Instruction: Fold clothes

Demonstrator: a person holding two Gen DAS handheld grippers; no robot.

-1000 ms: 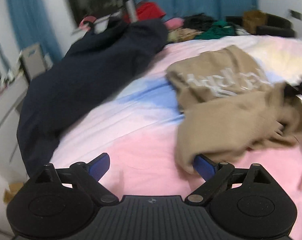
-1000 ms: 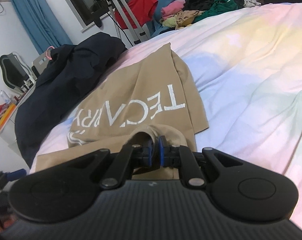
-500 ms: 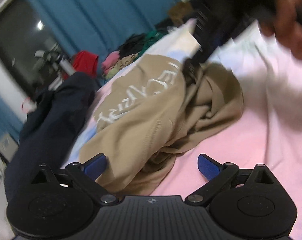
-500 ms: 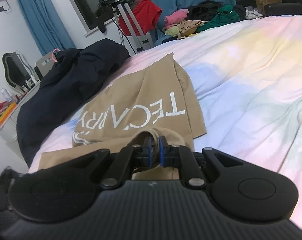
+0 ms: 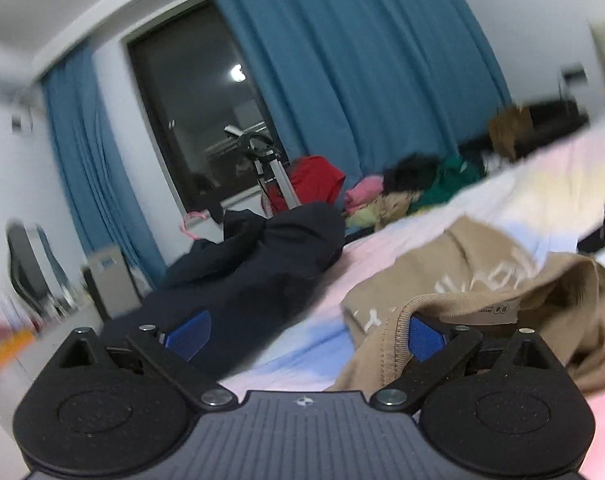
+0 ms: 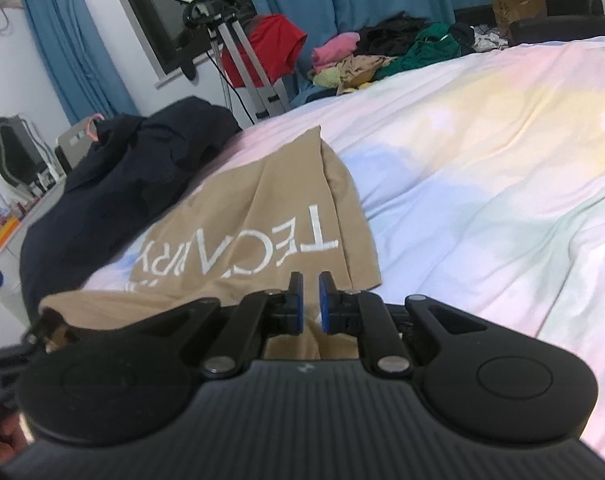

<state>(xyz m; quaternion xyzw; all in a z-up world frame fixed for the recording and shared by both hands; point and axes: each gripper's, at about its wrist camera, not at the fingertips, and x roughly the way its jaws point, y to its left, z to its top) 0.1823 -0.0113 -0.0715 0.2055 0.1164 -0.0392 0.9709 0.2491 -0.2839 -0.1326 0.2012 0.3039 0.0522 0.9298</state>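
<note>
Tan shirt (image 6: 262, 220) with white block lettering lay rumpled on the pastel bedsheet (image 6: 482, 168), print up, near part bunched with ribbed collar (image 5: 398, 320) raised. Dark navy garment (image 6: 114, 192) heaped just beside it.

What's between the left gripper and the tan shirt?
Nothing visible. The left gripper has just been opening its jaws wide, and the tan shirt already has its collar edge against one blue pad, unpinched. The dark garment lies off to the other side, clear of the path.
</note>
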